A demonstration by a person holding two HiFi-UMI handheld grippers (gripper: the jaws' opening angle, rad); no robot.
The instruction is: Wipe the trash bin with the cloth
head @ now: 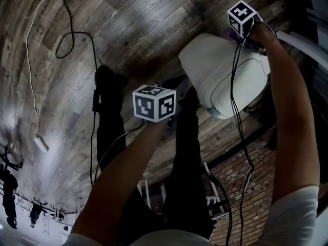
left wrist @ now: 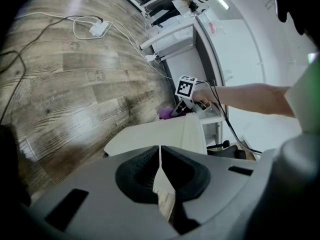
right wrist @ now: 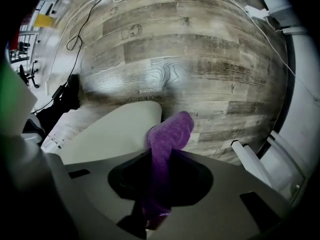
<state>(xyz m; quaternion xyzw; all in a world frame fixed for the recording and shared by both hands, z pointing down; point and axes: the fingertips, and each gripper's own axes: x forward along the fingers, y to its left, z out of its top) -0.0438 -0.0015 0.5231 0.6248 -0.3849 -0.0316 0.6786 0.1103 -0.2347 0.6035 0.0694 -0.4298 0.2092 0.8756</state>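
Wood-plank floor (right wrist: pixel 200 59) holds a white trash bin (right wrist: pixel 115 134); the right gripper (right wrist: pixel 160 171) pinches a purple cloth (right wrist: pixel 169 134) beside its edge, while the left gripper (left wrist: pixel 161 166) has its fingers pressed together on nothing.

The floor (head: pixel 154 14) is laid in grey-brown wood-grain planks running across all three views. A black cable (head: pixel 66 40) lies on it in a loose loop, and a white cable (head: pixel 29 60) runs along it to a white power strip (head: pixel 41 144). A brick-pattern surface (head: pixel 241 183) borders the planks at the lower right of the head view. In the left gripper view, a white cabinet unit (left wrist: pixel 172 41) stands against a plain white wall (left wrist: pixel 240 44), with a strip light (left wrist: pixel 220 0) lit above. In the right gripper view, white frame members (right wrist: pixel 260 166) stand on the floor at the lower right, and a bright glare patch (right wrist: pixel 125 81) shows on the planks.
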